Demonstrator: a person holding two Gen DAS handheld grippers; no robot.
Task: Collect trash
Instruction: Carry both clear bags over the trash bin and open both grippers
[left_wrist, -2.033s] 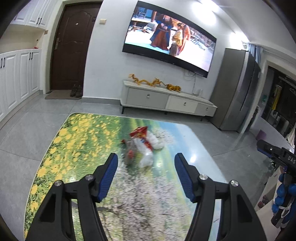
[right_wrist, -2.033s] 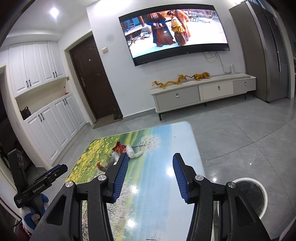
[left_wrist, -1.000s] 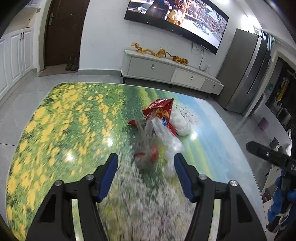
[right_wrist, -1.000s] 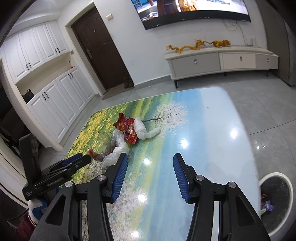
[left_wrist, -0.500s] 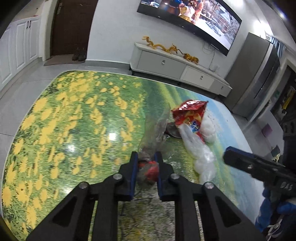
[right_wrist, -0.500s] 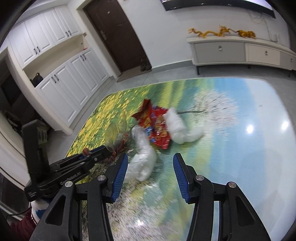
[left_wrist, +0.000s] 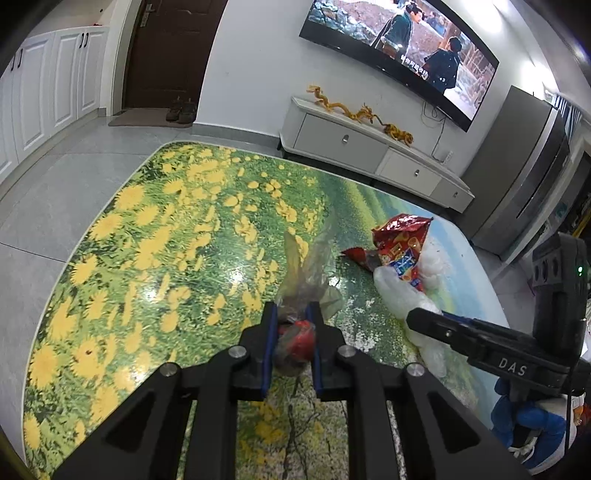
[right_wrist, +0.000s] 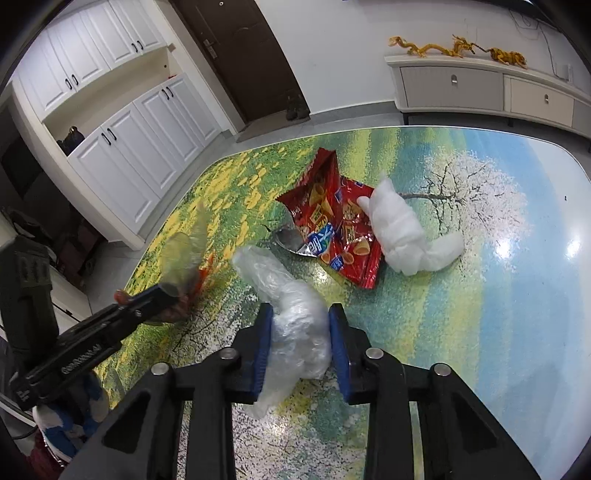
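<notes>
The left gripper (left_wrist: 291, 334) is pinched tight on a clear wrapper (left_wrist: 295, 332) at lower centre. The right gripper (right_wrist: 299, 341) has closed around a white bag (right_wrist: 295, 321), seemingly gripping it. Both are light, soft and slippery; hold bunched folds.

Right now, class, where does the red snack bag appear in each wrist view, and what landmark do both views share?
Left wrist view: the snack bag lies right of centre on the table, beyond the clear wrapper.
Right wrist view: the snack bag lies at centre, above the jaws, its right edge against the white wad.
Shared landmark: the gold dragon on the TV cabinet.
</notes>
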